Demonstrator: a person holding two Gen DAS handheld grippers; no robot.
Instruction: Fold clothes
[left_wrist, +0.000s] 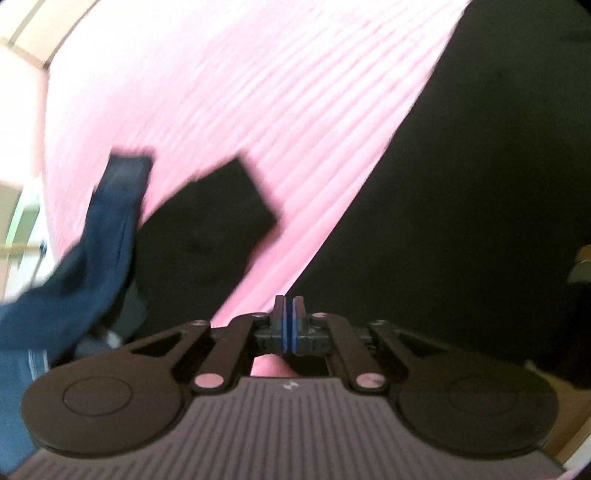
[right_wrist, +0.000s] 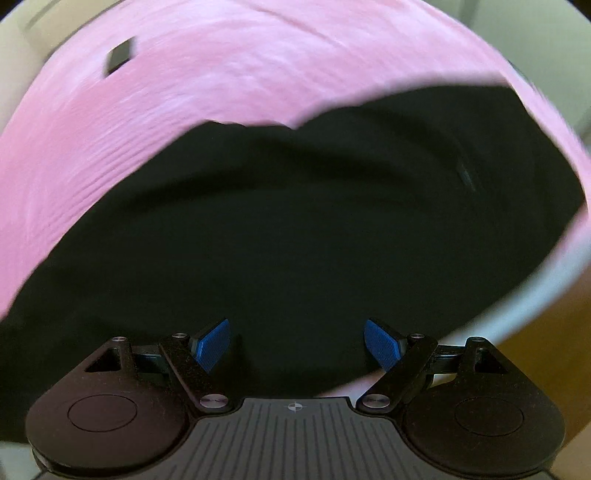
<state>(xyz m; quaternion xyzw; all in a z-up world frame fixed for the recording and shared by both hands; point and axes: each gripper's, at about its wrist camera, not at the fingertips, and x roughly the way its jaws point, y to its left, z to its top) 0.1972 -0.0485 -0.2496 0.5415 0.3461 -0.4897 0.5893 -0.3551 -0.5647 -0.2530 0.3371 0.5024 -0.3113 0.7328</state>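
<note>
A large black garment (right_wrist: 295, 229) lies spread on a pink ribbed cover (right_wrist: 221, 66). My right gripper (right_wrist: 297, 345) hangs over its near part, open, with blue pads (right_wrist: 212, 345) wide apart and nothing between them. In the left wrist view the black garment (left_wrist: 461, 184) fills the right side. A smaller black piece (left_wrist: 207, 229) lies on the pink cover (left_wrist: 240, 92) at centre left, with a navy blue garment (left_wrist: 99, 251) draped beside it. My left gripper (left_wrist: 289, 306) is shut over the edge of the black cloth, and I see nothing pinched between its pads.
A small dark square thing (right_wrist: 120, 57) rests on the pink cover at the far left. The cover's edge and a brown floor (right_wrist: 535, 332) show at the lower right. Pale wall and trim (left_wrist: 33, 33) lie beyond the cover's top left corner.
</note>
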